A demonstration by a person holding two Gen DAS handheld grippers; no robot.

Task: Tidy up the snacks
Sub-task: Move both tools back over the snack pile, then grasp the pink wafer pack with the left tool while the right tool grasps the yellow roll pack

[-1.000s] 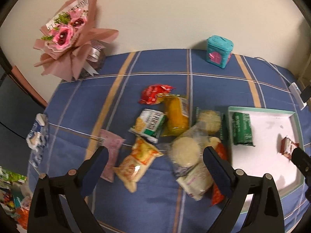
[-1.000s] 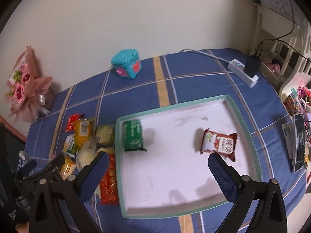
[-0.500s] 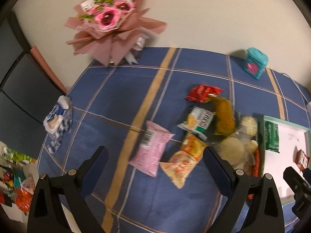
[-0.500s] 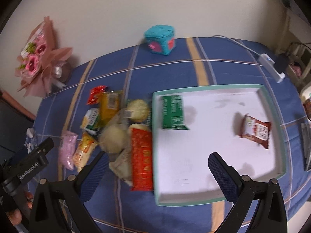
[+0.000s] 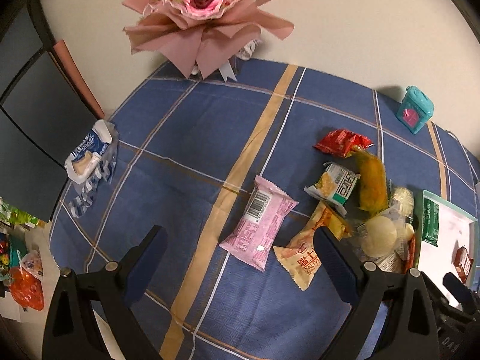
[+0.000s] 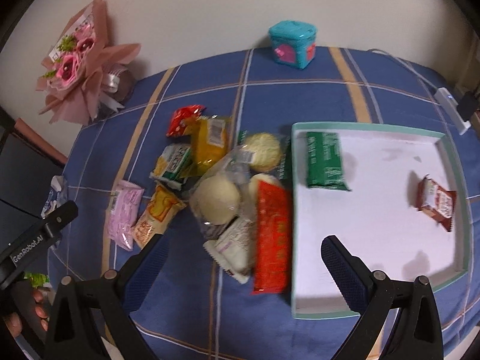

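Note:
A pile of snack packets lies on the blue checked cloth: a pink packet [image 5: 259,223] [image 6: 124,208], a yellow-orange packet [image 5: 315,250], a red packet [image 5: 340,142], a long red packet [image 6: 273,237] and round buns [image 6: 217,199]. A white tray with a green rim [image 6: 375,127] holds a green packet [image 6: 325,160] and a brown-red packet [image 6: 436,202]. My left gripper [image 5: 240,267] is open and empty, just short of the pink packet. My right gripper [image 6: 240,273] is open and empty, above the pile's near edge and the tray's left side.
A pink flower bouquet [image 5: 204,9] stands at the back left by the wall. A teal box [image 6: 292,43] sits at the back. A white and blue bag [image 5: 90,153] lies at the cloth's left edge. A power strip [image 6: 453,109] lies at the far right.
Both grippers have swung left. The left view now centres on the pink packet and bouquet. The right view has shifted from the tray to the snack pile. Both stay open.

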